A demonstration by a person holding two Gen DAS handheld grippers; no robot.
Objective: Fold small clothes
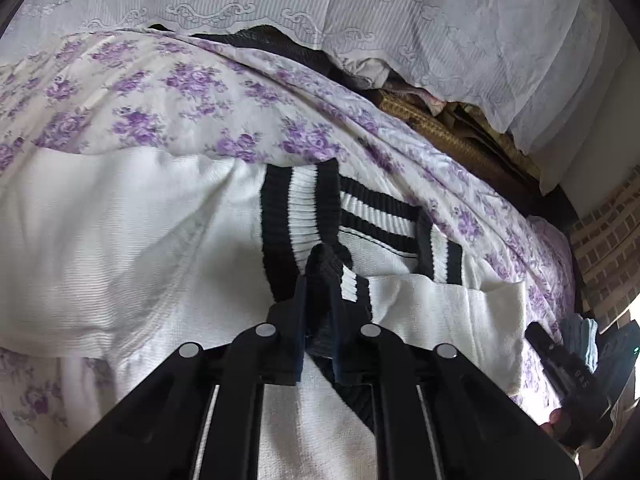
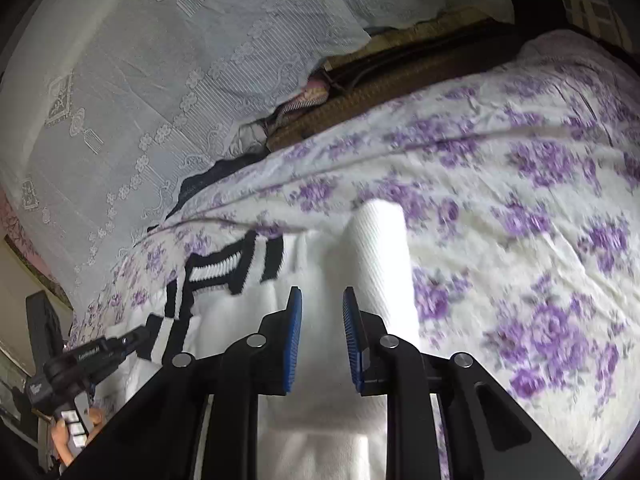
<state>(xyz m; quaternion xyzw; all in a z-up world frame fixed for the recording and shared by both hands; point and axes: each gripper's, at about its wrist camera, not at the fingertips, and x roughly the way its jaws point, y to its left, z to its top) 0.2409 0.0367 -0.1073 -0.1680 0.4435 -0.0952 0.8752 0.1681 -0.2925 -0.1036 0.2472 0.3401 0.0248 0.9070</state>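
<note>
Left tool [image 1: 320,300] angled down toward the bed, jaws pinched tight on a bunched black ribbed cuff [image 1: 325,276] of the white knit top [image 1: 120,240]. Right tool [image 2: 322,312] also tilted down, blue ridged pads [image 2: 295,332] standing a narrow gap apart over white fabric, nothing clearly gripped between them. In the right wrist view the left tool shows at lower left, with part of a hand [image 2: 64,436] on its handle. Top lies spread on the bed: soft waffle-textured white body, black-and-white striped ribbed collar [image 1: 296,216] and trim, one sleeve [image 2: 384,264] folded into a long rounded tube. Bedsheet [image 1: 160,92] is crinkled cotton, white with purple rose print. Pale lace cloth [image 1: 440,20] hangs behind, a woven brown mat edge [image 1: 448,132] beneath it.
</note>
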